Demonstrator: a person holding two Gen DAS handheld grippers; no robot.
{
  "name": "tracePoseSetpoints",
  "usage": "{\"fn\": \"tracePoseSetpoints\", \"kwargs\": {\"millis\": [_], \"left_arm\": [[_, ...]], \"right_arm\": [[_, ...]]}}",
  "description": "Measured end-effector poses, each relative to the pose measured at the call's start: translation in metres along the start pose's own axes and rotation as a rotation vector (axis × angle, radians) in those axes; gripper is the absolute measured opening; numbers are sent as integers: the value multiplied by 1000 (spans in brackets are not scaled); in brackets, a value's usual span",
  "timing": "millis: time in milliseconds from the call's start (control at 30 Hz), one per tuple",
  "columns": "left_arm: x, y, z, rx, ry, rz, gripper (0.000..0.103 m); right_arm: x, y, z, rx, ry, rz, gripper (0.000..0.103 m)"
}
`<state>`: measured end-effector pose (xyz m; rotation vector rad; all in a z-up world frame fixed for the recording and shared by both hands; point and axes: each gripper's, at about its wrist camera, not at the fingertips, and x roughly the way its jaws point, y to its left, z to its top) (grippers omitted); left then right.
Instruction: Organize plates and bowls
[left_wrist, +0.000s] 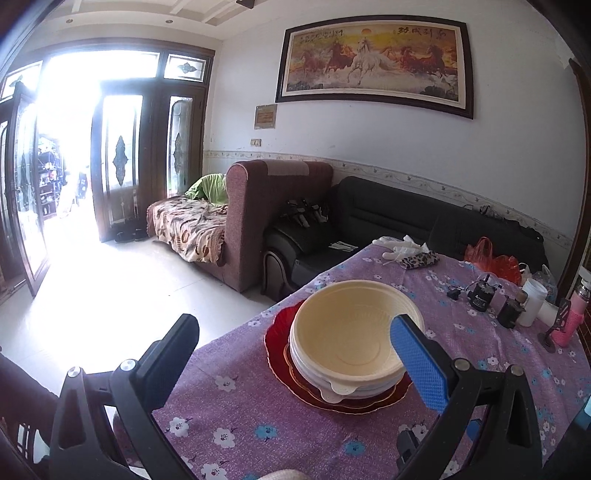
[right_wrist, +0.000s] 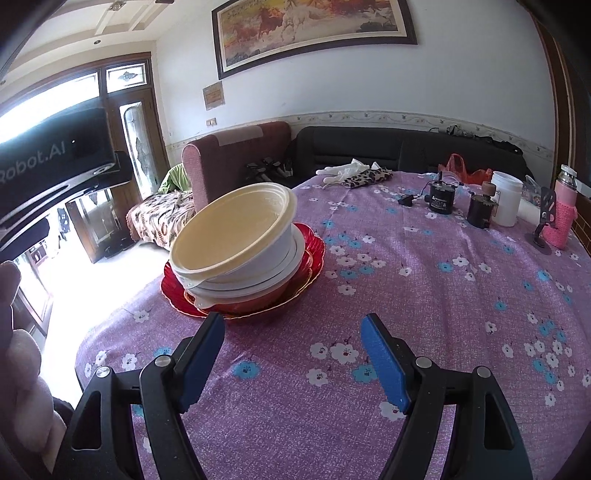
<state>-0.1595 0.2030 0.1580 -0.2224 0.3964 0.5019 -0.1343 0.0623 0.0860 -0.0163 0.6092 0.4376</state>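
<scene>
Nearby, white jar (right_wrist: 506, 198) beside pink bottle (right_wrist: 564, 212).

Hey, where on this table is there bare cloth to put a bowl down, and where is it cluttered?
Bare tablecloth runs from the stacked bowls on the red plates across to the right, and toward the near edge. It is crowded along the far right: black motors, white jar, pink bottle. Gloves take the far edge.

"Robot.AI" stands on the black device body (right_wrist: 55, 155) at upper left.
</scene>
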Motion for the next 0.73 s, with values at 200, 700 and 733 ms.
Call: {"fn": "tracePoseSetpoints", "kwargs": {"millis": [200,700,733], "left_arm": [[17,10,-3,-15,66,-31,103],[31,14,-5,-12,103,8,103],[33,15,-3,-11,107,14,103]], "right_arm": [[7,12,-1,-34,14,-2,81],[16,38,-5,-99,49,32,81],[17,40,-5,-107,59,37,81]]}}
